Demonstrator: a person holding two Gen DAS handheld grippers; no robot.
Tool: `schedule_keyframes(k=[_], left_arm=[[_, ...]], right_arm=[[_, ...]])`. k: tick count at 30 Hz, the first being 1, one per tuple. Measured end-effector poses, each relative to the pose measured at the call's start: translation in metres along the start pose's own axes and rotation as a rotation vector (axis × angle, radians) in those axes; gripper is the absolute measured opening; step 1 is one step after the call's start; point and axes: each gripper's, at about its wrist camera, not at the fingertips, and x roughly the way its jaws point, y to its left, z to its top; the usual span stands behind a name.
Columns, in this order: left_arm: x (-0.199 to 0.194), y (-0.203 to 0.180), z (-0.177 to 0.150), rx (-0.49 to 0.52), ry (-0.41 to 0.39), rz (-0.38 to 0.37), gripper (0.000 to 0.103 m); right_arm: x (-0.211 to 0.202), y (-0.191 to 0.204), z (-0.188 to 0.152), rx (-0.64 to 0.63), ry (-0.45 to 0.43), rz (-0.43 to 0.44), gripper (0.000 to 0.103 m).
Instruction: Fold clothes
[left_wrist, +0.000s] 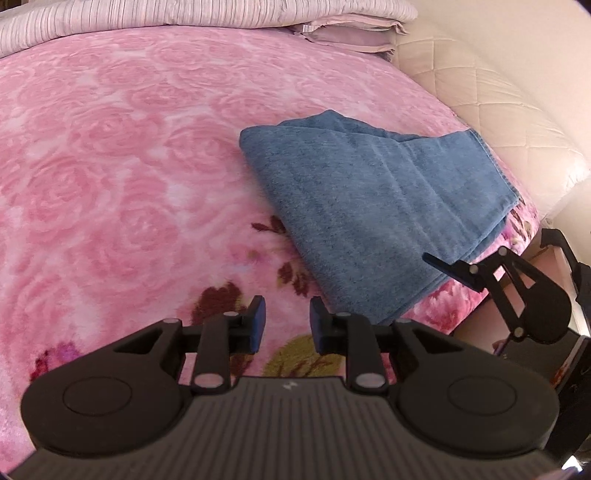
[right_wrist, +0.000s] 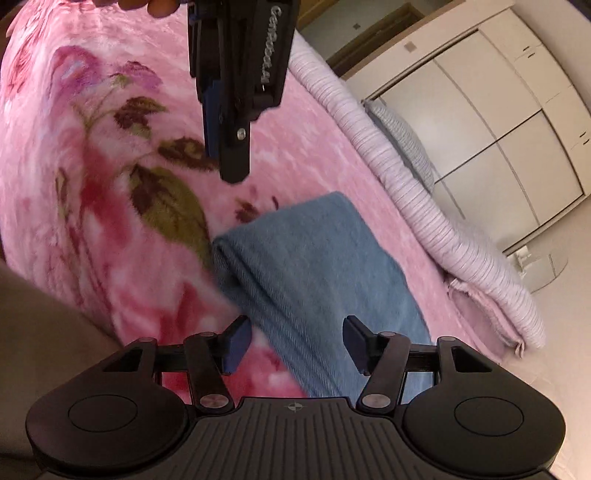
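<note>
While both grippers hang over the bed, the blue towel (left_wrist: 373, 206) lies folded flat on the pink rose blanket (left_wrist: 110, 166), near the blanket's right-hand edge in the left wrist view. Towel is a layered rectangle, folded edges stacked along its near side, nothing on top of it.

Left gripper (left_wrist: 287, 325): jaws partly open, narrow gap, nothing between the pads. It sits above bare blanket just beside the towel's near corner, not touching cloth. Right wrist view shows the same gripper (right_wrist: 225, 155) from the side, pointing down over the blanket's leaf print, apart from the towel (right_wrist: 317, 266). Fingertips of a hand (right_wrist: 159, 5) are just visible at the top edge by that gripper's body.

Right gripper (right_wrist: 295, 343): jaws wide open, gripping nothing. Towel passes under the gap between the pads; the pads do not press it. Whether the fingers touch the cloth below cannot be told. In the left wrist view the right gripper (left_wrist: 454, 271) shows at the far right, one finger lying over the towel's near right corner.

Background: a striped quilt (left_wrist: 184, 14) and folded bedding at the head of the bed, a padded cream headboard (left_wrist: 498, 110) to the right, white wardrobe doors (right_wrist: 498, 129) beyond the bed. Right wrist frame is motion-blurred on the blanket.
</note>
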Motion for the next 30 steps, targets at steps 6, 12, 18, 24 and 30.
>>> schedule_keyframes(k=[6,12,18,24,30], left_arm=[[-0.005,0.003,0.011,-0.016,-0.026,-0.009,0.02],[-0.012,0.0,0.029,-0.014,-0.059,-0.017,0.02],[-0.003,-0.039,0.062,0.085,-0.094,-0.078,0.02],[0.045,-0.114,0.107,0.216,-0.121,-0.228,0.02],[0.109,-0.176,0.127,0.285,-0.079,-0.288,0.02]], right_arm=[[0.008,0.004,0.003,-0.013,-0.017,0.02,0.028],[-0.003,-0.051,-0.007,0.41,-0.099,0.091,0.014],[-0.029,-0.175,-0.078,1.187,-0.267,0.185,0.013],[-0.057,-0.253,-0.192,1.729,-0.416,0.021,0.012],[-0.037,-0.277,-0.304,2.124,-0.211,-0.147,0.028]])
